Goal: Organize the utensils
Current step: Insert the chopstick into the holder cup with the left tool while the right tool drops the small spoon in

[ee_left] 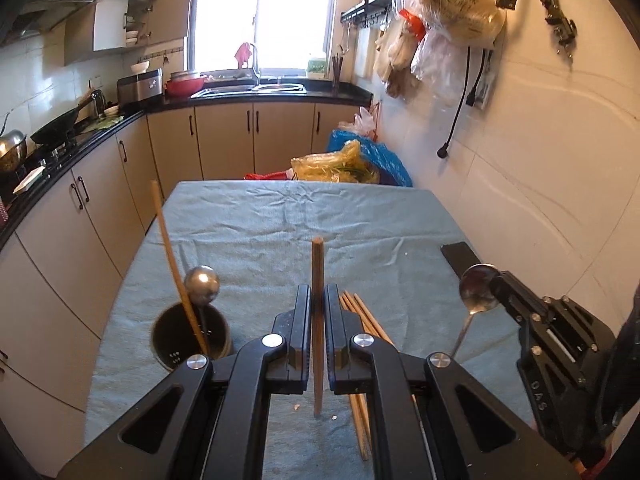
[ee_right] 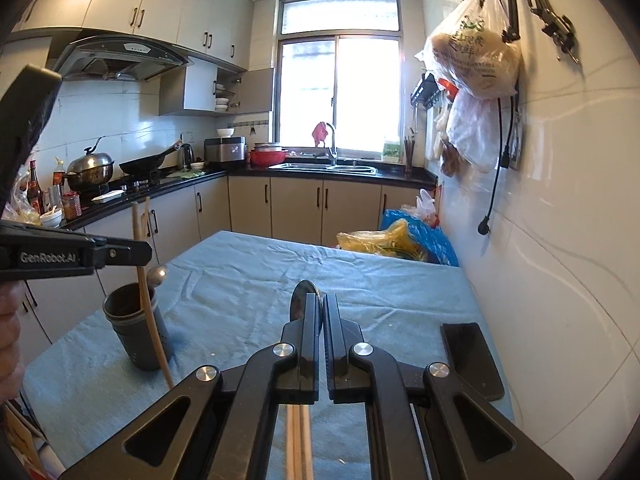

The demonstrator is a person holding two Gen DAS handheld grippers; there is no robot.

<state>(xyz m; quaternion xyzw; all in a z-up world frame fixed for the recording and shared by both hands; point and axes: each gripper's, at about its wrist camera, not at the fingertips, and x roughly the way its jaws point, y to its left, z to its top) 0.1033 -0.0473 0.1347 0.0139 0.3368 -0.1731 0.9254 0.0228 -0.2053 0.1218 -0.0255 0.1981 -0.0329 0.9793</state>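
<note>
Only the left view shows loose chopsticks lying flat; left gripper clamps an upright chopstick, right gripper pinches a spoon, both tilted downward

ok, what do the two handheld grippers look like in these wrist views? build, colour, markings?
Both are matte black plastic. The left gripper and right gripper each have two flat, straight fingers on angled linkage arms with round silver pivot pins. The left gripper's side reads "GenRobot.AI" in white; the right's body shows embossed lettering, not clearly legible. No cables visible.
</note>
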